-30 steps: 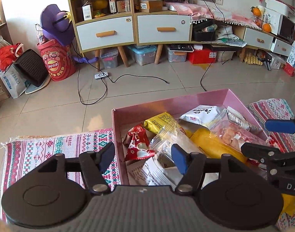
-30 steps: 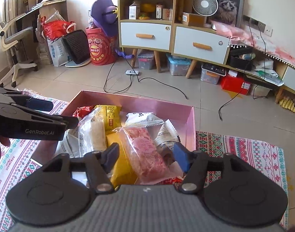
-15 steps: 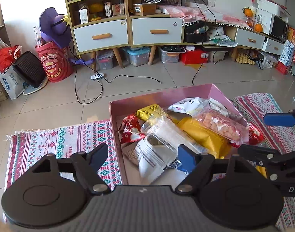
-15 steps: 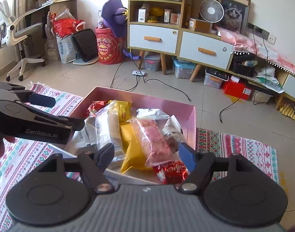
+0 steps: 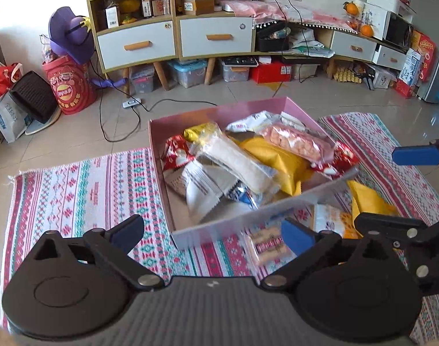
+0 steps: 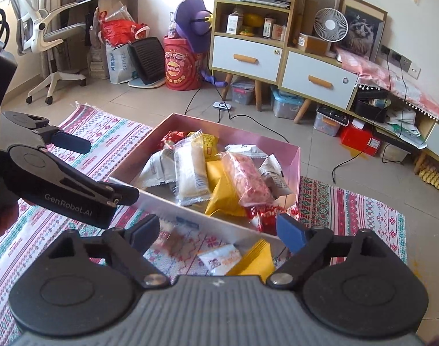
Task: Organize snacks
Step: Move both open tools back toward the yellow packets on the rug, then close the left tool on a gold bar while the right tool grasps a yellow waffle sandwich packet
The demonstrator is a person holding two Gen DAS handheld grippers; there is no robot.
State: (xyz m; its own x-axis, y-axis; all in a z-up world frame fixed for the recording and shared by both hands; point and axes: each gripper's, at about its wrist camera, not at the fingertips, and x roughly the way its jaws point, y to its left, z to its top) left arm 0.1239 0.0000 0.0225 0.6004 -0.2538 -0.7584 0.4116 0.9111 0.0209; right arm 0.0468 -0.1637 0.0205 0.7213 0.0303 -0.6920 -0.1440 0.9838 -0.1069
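Observation:
A pink box (image 5: 216, 230) full of snack packets sits on a patterned rug (image 5: 75, 190); it also shows in the right wrist view (image 6: 294, 158). Inside lie a pink packet (image 5: 294, 144), a yellow packet (image 5: 277, 161) and a white bar packet (image 5: 236, 164). Outside the box's near wall lie a striped biscuit packet (image 5: 265, 245), a white-orange packet (image 6: 222, 259) and a yellow packet (image 6: 257, 259). My left gripper (image 5: 212, 235) is open and empty in front of the box. My right gripper (image 6: 216, 232) is open and empty above the loose packets.
Tiled floor (image 5: 167, 115) lies beyond the rug, with cables (image 5: 118, 127) on it. A cabinet with drawers (image 5: 176, 40), storage bins, a red tub (image 5: 69, 89) and an office chair (image 6: 49, 43) line the far side.
Both grippers have pulled back and up from the box. The box's near wall and the loose packets on the rug in front of it have come into view.

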